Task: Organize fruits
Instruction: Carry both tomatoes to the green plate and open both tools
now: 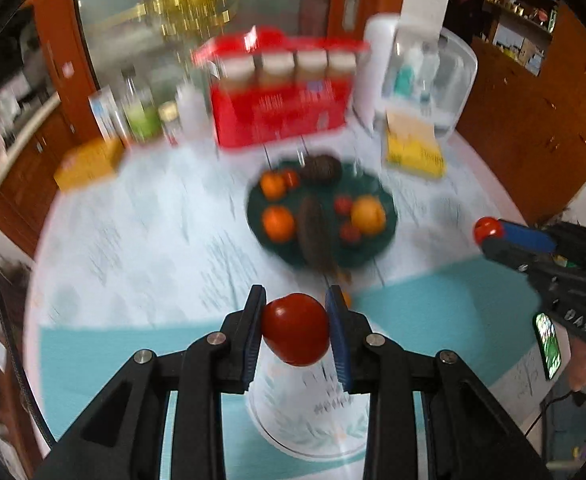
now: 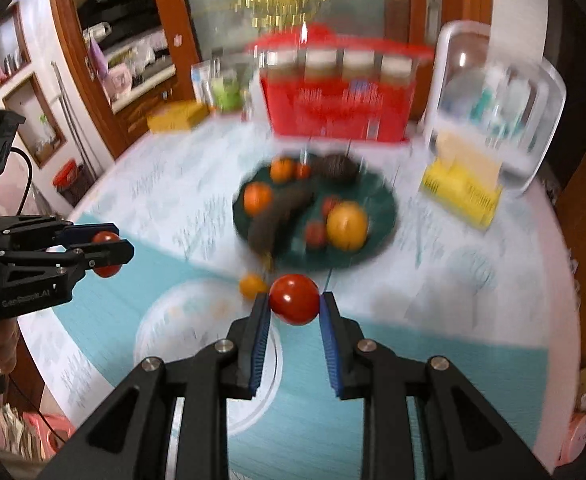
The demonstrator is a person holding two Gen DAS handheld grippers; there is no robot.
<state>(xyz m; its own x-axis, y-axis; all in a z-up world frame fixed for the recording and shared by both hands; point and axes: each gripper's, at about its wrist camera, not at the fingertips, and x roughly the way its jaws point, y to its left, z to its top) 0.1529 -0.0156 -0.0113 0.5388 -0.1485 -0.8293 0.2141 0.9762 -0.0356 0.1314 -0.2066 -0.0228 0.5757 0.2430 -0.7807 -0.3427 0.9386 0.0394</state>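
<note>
Two grippers each hold one small red tomato above a round table (image 1: 141, 216) with a pale patterned cloth. The largest task thing is the dark green plate (image 2: 377, 196), in the middle of the table, ahead of both grippers; it carries orange fruits, small red ones and two dark brown, rough-skinned fruits. Nearer, under the grippers, lies a white plate (image 1: 293, 432) on a turquoise mat, and it looks bare. The left gripper (image 1: 296, 328) is closed on its tomato (image 1: 295, 328), directly over the white plate. The right gripper (image 2: 294, 300) clamps its tomato (image 2: 294, 299) just beyond that plate's far rim, beside a small orange fruit (image 2: 252, 285) on the table. I judge the left one nearer for a drop. The blur hides the labels; only some unclear letters show on the left gripper's body.
</note>
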